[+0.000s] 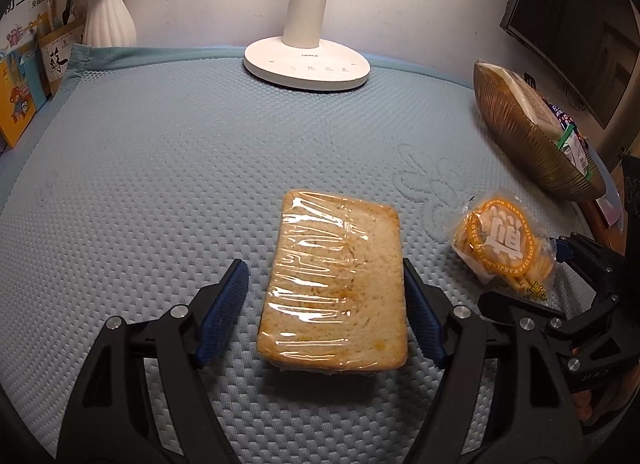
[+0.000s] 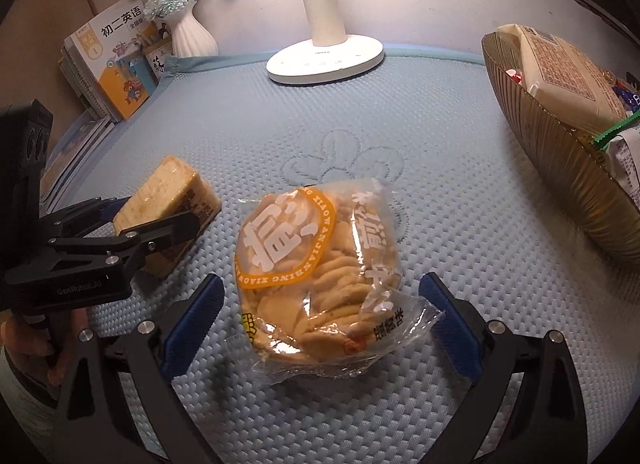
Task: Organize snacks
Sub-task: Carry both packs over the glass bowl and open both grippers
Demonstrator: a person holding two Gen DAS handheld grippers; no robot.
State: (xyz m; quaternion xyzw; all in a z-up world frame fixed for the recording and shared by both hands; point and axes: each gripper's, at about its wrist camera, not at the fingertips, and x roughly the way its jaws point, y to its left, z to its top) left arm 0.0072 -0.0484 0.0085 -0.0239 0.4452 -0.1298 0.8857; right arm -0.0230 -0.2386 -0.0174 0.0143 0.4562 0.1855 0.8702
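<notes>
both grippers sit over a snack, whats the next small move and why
Probably close the left gripper on the wrapped cake. Its fingers already straddle the cake's two long sides, open, with a small gap on the left. The right gripper likewise brackets the cracker bag and could close too. The gold bowl at right, already holding snacks, looks like the destination.

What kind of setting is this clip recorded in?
Probably a home study desk. A white desk lamp stands at the back of a quilted blue mat, school workbooks lean against the wall beside a vase of flowers, and a gold bowl holds packaged snacks.
</notes>
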